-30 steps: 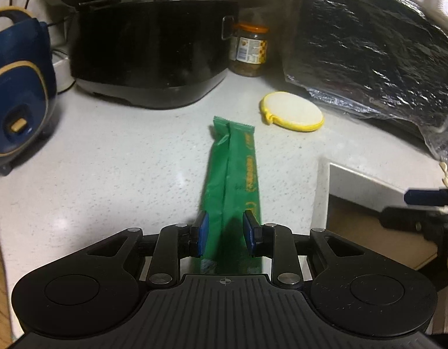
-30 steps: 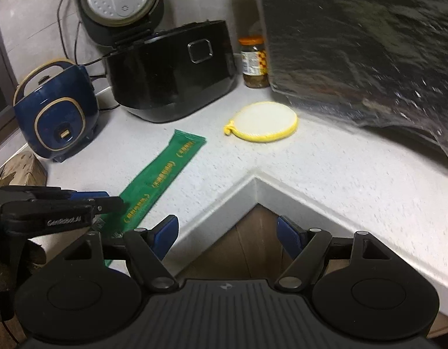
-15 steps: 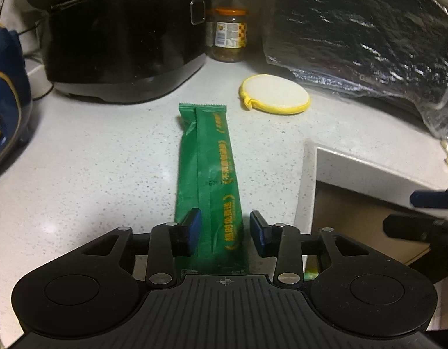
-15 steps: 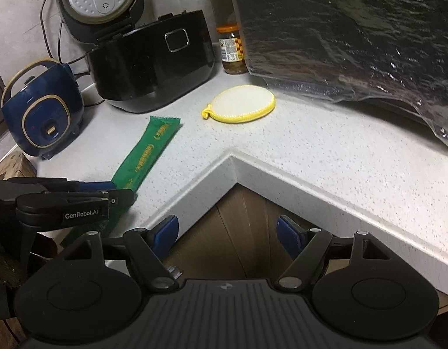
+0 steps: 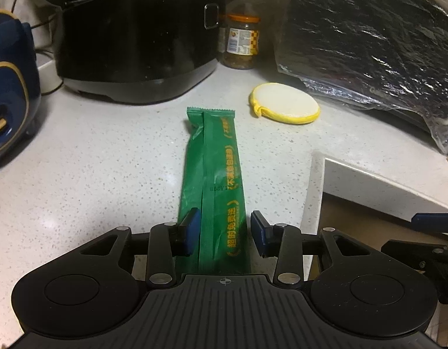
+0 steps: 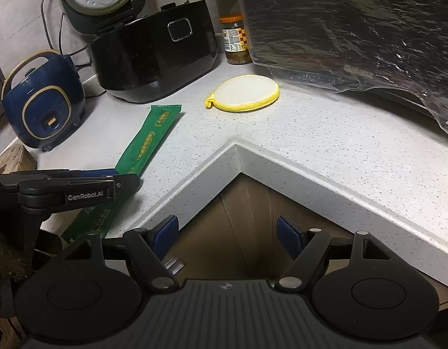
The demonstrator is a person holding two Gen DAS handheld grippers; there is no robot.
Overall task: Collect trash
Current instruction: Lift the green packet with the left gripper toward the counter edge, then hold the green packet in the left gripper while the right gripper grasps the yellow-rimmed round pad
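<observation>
A black cooker is sitting on the counter with its lid up. A blue cooker is standing beside it. A jar and a yellow pad are resting near a shiny black bag.

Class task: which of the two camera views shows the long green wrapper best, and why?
The left wrist view: the green wrapper runs up the middle, its near end between the left gripper's open fingers, printing legible. In the right wrist view it lies slanted at the left, and the left gripper crosses over its near part.
</observation>
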